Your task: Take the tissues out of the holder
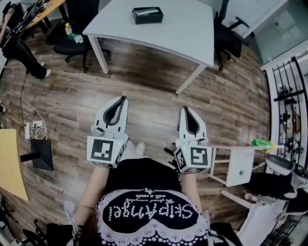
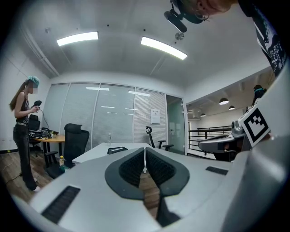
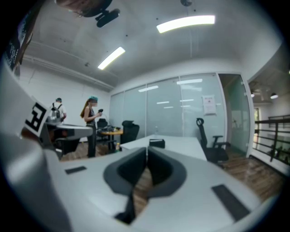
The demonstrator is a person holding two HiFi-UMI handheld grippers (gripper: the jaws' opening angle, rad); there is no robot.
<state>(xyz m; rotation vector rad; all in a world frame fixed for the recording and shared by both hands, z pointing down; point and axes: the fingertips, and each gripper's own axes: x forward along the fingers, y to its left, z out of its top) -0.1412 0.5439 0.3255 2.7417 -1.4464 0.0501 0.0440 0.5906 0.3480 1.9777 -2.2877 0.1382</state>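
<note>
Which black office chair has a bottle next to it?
The chair left of the white table; a yellow-capped bottle stands by it, none by the right-hand chair.

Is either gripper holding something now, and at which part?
Nothing is held. The left gripper and right gripper are shut and empty; the tissue holder sits on the table.

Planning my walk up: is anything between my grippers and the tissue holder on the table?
Nothing visible does. The holder sits on the white table, with only wood floor between the table and the left gripper and right gripper. The chairs stand off to the table's sides.
</note>
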